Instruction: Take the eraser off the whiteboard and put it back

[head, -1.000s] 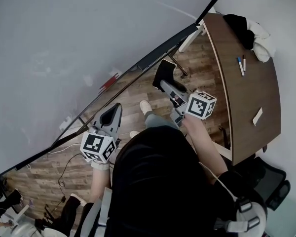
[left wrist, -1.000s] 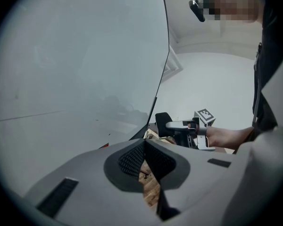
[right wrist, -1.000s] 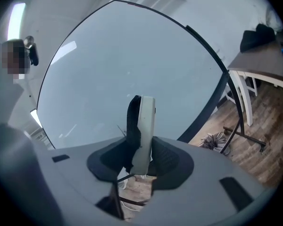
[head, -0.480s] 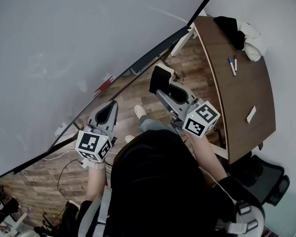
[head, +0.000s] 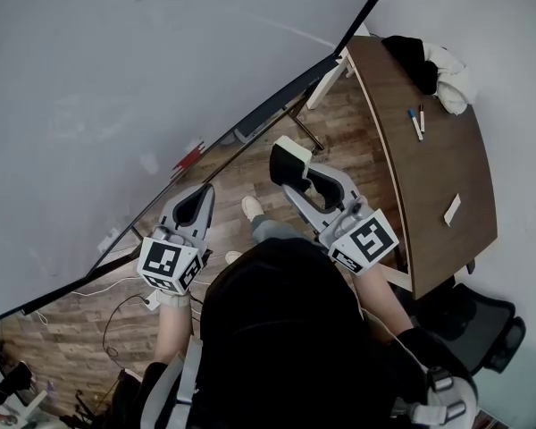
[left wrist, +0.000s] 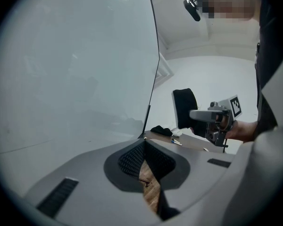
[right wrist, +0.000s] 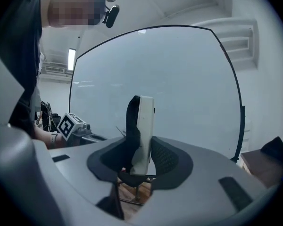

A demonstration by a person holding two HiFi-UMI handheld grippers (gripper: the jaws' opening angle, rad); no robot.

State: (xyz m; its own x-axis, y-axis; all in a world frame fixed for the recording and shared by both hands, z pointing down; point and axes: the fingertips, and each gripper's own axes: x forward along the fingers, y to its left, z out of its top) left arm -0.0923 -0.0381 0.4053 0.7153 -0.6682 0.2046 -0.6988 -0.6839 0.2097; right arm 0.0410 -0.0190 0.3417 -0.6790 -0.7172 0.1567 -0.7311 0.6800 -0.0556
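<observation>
Right gripper (head: 297, 173) clamping eraser (head: 282, 153), grey whiteboard (head: 116, 79), wood floor (head: 76, 315), brown table (head: 429, 186)

I'm in an office meeting room. A big whiteboard (head: 116, 79) fills the wall ahead of me. To the whiteboard's right stands a curved wooden table (head: 429, 204) with marker pens (head: 414, 123) on it (one blue-capped). A black office chair (head: 482, 324) sits beyond the table, farther from the whiteboard.
</observation>
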